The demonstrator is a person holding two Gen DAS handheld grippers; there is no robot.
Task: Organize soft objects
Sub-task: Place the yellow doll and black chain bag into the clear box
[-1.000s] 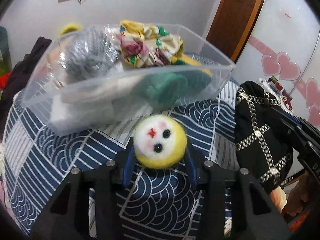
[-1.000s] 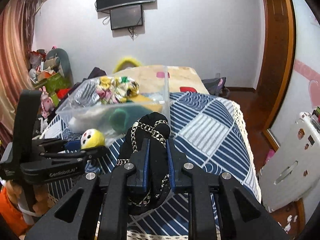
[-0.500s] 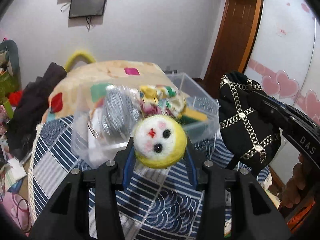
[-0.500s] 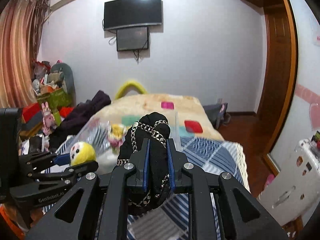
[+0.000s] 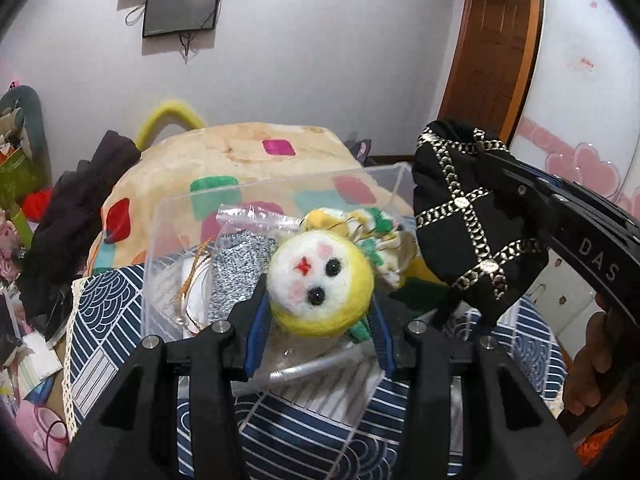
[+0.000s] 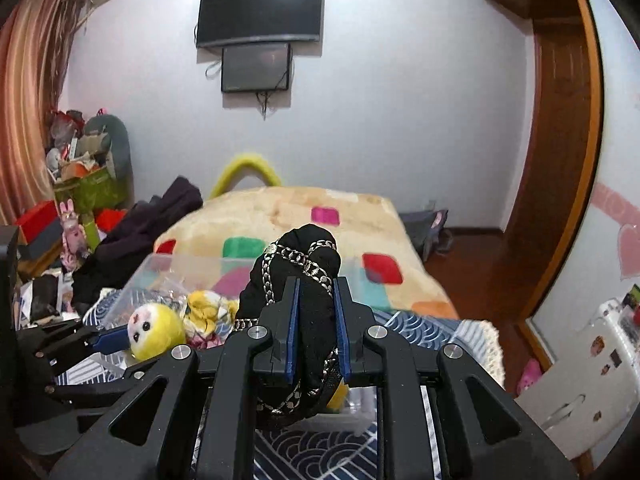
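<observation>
My left gripper (image 5: pixel 320 312) is shut on a yellow and white felt ball with a face (image 5: pixel 320 282), held above the near edge of a clear plastic bin (image 5: pixel 168 240). The ball also shows in the right wrist view (image 6: pixel 154 330). My right gripper (image 6: pixel 316 320) is shut on a black fabric pouch with silver chain (image 6: pixel 304 268), held up at the bin's right side; the pouch also shows in the left wrist view (image 5: pixel 468 224). The bin holds a grey knit piece (image 5: pixel 236 268), a floral cloth (image 5: pixel 376 236) and a green item (image 5: pixel 420 292).
The bin stands on a blue and white patterned cloth (image 5: pixel 304 420). Behind it is a bed with a beige blanket with coloured squares (image 6: pixel 280 216). Dark clothes (image 5: pixel 72 216) and clutter lie to the left. A wooden door (image 6: pixel 560 160) is on the right.
Both grippers have risen and tilted with their loads. The bin now sits lower in both views, under the felt ball and beside the pouch.
</observation>
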